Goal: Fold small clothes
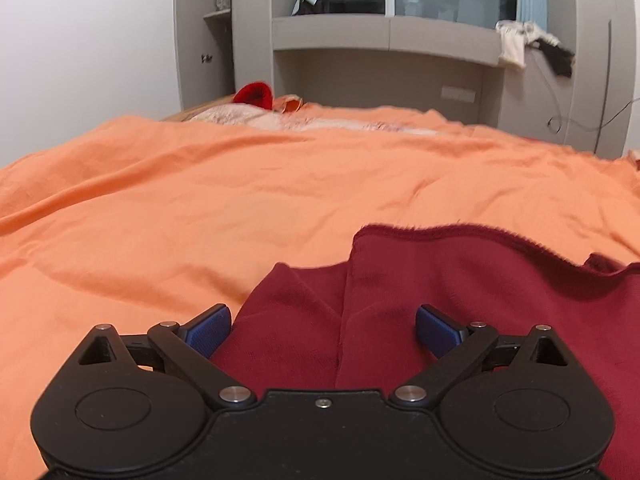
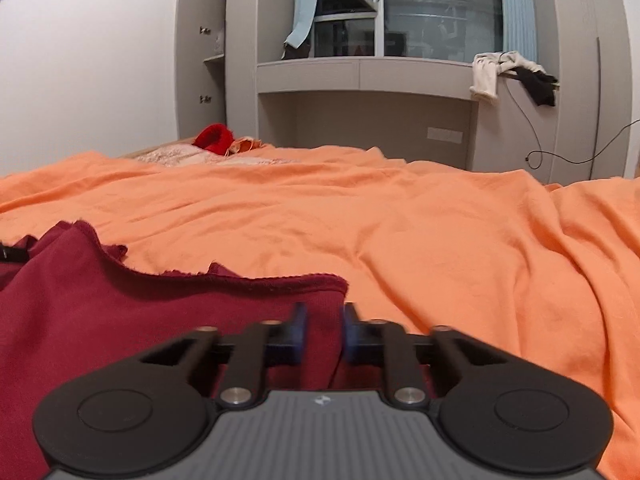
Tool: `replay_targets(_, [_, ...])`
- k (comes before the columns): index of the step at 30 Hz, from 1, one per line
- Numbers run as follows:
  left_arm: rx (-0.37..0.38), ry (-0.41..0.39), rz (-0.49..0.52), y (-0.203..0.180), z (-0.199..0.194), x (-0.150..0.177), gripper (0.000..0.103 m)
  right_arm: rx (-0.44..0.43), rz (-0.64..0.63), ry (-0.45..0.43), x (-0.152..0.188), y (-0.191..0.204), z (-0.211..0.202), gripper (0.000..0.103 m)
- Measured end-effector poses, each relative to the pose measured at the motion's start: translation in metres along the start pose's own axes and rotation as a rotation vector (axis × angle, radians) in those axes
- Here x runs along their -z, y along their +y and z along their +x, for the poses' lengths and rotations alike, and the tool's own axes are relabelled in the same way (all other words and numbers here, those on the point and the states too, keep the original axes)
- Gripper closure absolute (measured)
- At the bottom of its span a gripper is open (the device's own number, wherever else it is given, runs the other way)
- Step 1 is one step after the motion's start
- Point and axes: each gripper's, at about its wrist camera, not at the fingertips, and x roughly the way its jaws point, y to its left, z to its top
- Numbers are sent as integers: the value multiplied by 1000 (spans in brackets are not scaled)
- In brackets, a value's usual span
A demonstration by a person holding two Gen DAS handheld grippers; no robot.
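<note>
Maroon cloth (image 1: 440, 300) fills the space between the left gripper (image 1: 323, 330) jaws, which stand spread wide with nothing pinched. Its blue pads (image 1: 210, 330) hover just over the fabric; a folded edge runs straight ahead from between the jaws, and the cloth's frayed far hem lies ahead and to the right of them. Left of the jaws, and beyond the hem, there is only the orange sheet (image 1: 240, 184) of the bed.

On the right gripper (image 2: 323, 334) the jaws are drawn close together and pinch a raised ridge of the same cloth (image 2: 120, 312) at its right corner — the fabric stands up between the two pads. Most of the garment spreads to the left of these jaws; to their right the sheet (image 2: 460, 240) lies in loose wrinkles.

Far ahead of both jaws, at the bed's head, sits a red item (image 2: 214, 138) — what it is I cannot tell. Behind it stands a grey cabinet (image 2: 360, 76), with pale and dark clothes (image 2: 500, 72) draped over its ledge.
</note>
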Motion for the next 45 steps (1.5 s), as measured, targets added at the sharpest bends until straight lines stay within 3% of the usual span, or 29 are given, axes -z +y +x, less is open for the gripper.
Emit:
replay_targets(1, [19,-24,-7,2,-4,0,4,8,-9,-10,0,1,-2,100])
replay_targets(6, [127,-109,0,5,-21,-2,10,92,-23,-72,-8,0,-14,100])
replay_targets(9, [148,-66,25,1,-16,-3,20,95,-17,-43,-3,-2,-9,100])
replay_targets(13, [116,45,28,0,2,1,34,96,-15,-11,3,-1,-1,100])
replay_targets(17, [117,63,3,6,6,3,39,95,-6,-18,5,-1,-3,100])
replay_targets(18, [109,66,0,6,7,3,47,97,-5,-17,6,-1,-3,100])
replay_targets(19, [102,67,-7,7,8,3,56,98,-6,-17,6,0,-3,99])
replay_targets(23, [74,51,-25,7,6,1,71,106,0,-19,5,-1,-4,90])
replay_targets(24, [64,51,-16,6,7,1,71,112,6,-20,5,-2,-5,77])
replay_targets(25, [55,52,-4,3,7,1,71,121,13,-21,4,-3,-6,61])
replay_targets(27, [35,54,16,-1,9,4,72,139,33,-25,4,-6,-10,46])
replay_targets(33, [36,42,-2,5,7,7,70,160,42,-68,3,-11,-35,13])
replay_targets(36, [49,22,-20,9,3,8,67,161,30,-96,4,-8,-53,6])
replay_targets(38, [52,-7,-38,12,-5,7,59,154,34,-121,5,-2,-66,1])
replay_targets(40, [49,-47,-56,15,-18,7,39,136,37,-145,6,8,-77,0])
replay_targets(42, [54,-93,-86,21,-32,6,26,107,23,-156,6,21,-83,0])
replay_targets(45, [76,-151,-137,26,-54,6,13,89,-35,-171,5,46,-92,0])
